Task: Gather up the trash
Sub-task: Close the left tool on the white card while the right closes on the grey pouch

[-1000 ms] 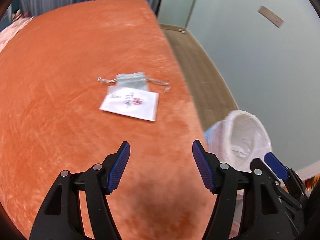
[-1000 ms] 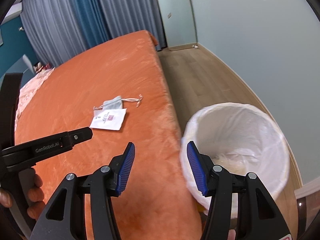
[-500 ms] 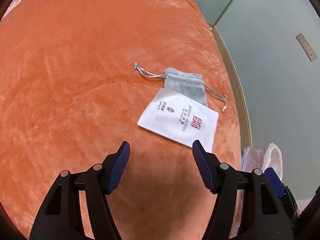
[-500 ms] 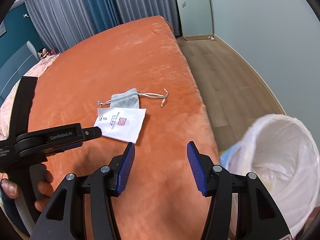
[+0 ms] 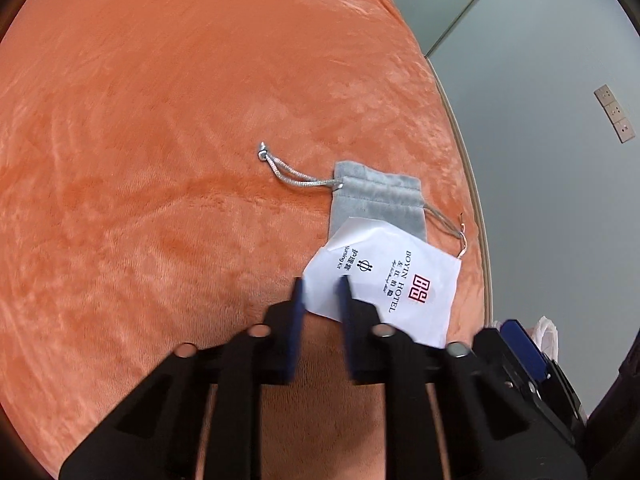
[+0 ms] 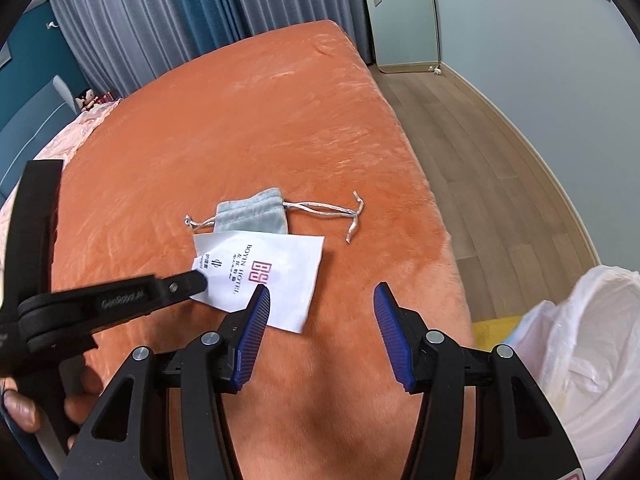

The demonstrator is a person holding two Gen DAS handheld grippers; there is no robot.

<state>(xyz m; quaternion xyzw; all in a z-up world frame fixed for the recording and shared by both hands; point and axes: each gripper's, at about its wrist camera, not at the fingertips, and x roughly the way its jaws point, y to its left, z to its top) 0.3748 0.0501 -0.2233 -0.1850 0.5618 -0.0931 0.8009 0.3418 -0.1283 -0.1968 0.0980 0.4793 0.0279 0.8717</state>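
White and glossy, the flat paper hotel sachet (image 5: 384,284) is lying on the orange plush bedspread (image 5: 180,160), its far corner overlapping the small grey velvet drawstring pouch (image 5: 376,204), which is sitting at about twelve o'clock from it. The left gripper (image 5: 322,280) is closing on the sachet's near left corner: its blue pads are drawing close together with the paper edge between them, though motion blur is hiding whether they are already pinching it. The right gripper (image 6: 322,300) is hovering with fingers spread and nothing between them, the sachet at its ten o'clock and the white plastic-lined waste bin (image 6: 576,360) at its four o'clock, off the bed's edge.

Judging from this, the grip is the weak point. The pads are catching only a thin corner of slick paper, so the sachet may be slipping free or tearing when lifted. The soft pile is giving under the tips, so the pads could be nipping fabric along with paper. Lifting may also be dragging the pouch, since the two are overlapping.

Around the bed, pale wood flooring (image 6: 480,140) is running along a light blue-grey wall (image 6: 540,60), with grey and teal curtains (image 6: 160,20) hanging at eleven o'clock in the right wrist view.
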